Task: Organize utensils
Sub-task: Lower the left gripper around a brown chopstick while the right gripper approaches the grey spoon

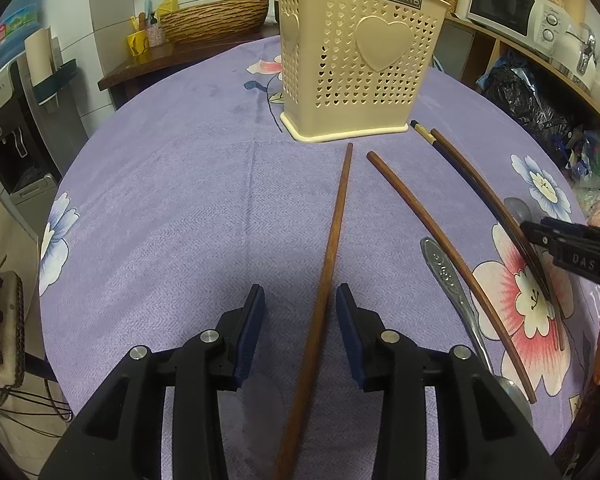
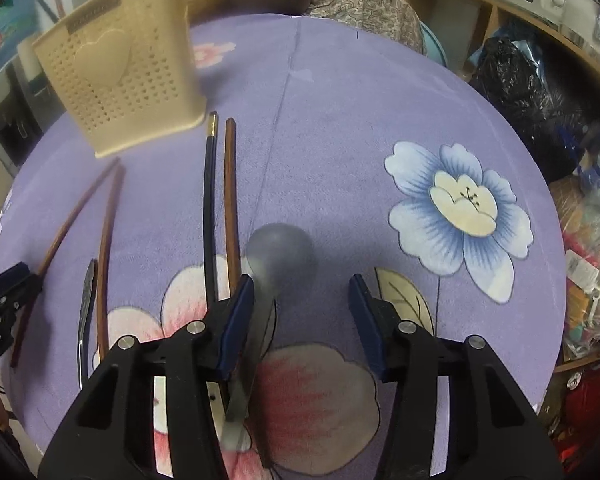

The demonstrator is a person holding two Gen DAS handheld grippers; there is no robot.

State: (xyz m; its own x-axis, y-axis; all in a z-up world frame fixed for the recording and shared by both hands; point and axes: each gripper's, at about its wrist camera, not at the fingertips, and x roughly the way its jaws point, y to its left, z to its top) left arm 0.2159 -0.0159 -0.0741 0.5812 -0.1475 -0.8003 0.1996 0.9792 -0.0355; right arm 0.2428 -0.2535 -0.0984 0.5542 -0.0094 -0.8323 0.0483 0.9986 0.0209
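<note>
A cream perforated utensil basket (image 1: 356,64) stands on the purple flowered cloth; it also shows in the right wrist view (image 2: 124,80). My left gripper (image 1: 300,312) is open, its jaws on either side of a brown chopstick (image 1: 332,248) lying on the cloth. A second brown chopstick (image 1: 440,240), a metal spoon (image 1: 452,284) and a black and brown pair (image 1: 460,160) lie to its right. My right gripper (image 2: 300,300) is open above a blurred metal spoon (image 2: 276,256), whose handle runs beside the left finger. The black chopstick (image 2: 209,208) and the brown one (image 2: 230,200) lie left of it.
The cloth-covered table (image 1: 180,184) drops off at its round edge. A wooden counter with a wicker basket (image 1: 216,20) is behind. Shelves with a microwave (image 1: 504,8) and black bags (image 2: 532,96) stand to the right. A water dispenser (image 1: 8,128) is at the left.
</note>
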